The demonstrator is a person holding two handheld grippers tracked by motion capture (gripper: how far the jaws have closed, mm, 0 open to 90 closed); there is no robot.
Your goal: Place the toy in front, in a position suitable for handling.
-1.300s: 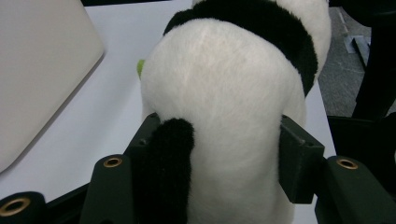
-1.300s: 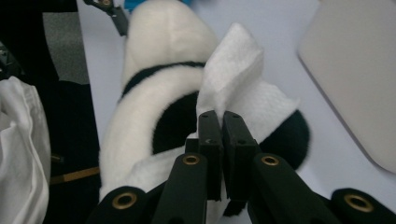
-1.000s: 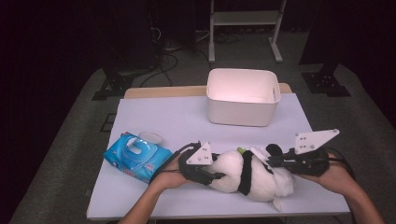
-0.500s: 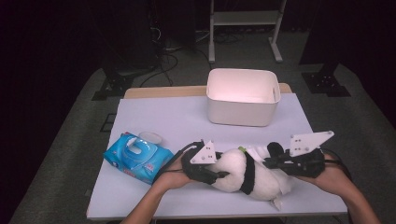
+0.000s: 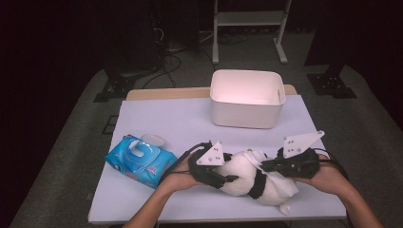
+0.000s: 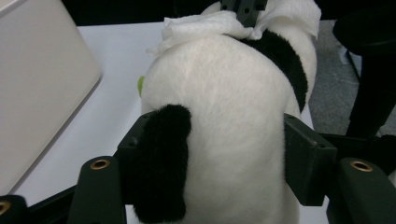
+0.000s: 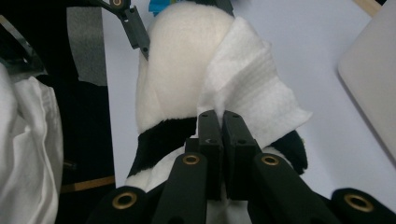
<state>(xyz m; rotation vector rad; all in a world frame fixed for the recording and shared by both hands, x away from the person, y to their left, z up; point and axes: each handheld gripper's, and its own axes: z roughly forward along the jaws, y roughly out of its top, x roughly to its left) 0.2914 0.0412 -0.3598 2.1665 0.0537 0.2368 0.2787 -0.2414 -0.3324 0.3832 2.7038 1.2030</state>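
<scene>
A black-and-white panda plush (image 5: 247, 183) lies on its side on the white table (image 5: 180, 118), near the front edge. My left gripper (image 5: 229, 179) holds it from the left. In the left gripper view the pads (image 6: 306, 158) press the plush's round body (image 6: 224, 107) on both sides, though the jaws have just been opening a little. My right gripper (image 5: 264, 166) reaches in from the right. It is shut on a white wipe (image 7: 250, 88) that drapes over the top of the plush (image 7: 182, 60). The right gripper's (image 7: 218, 117) jaws are closed tight together on the cloth.
A white bin (image 5: 247, 100) stands at the back of the table, open and showing nothing inside. A blue wipes pack (image 5: 140, 161) with its lid flipped up lies left of the left hand. A metal stand (image 5: 249, 23) is on the floor behind.
My right gripper has slid leftward over the plush with the wipe. The left hand and the plush have stayed in place.
</scene>
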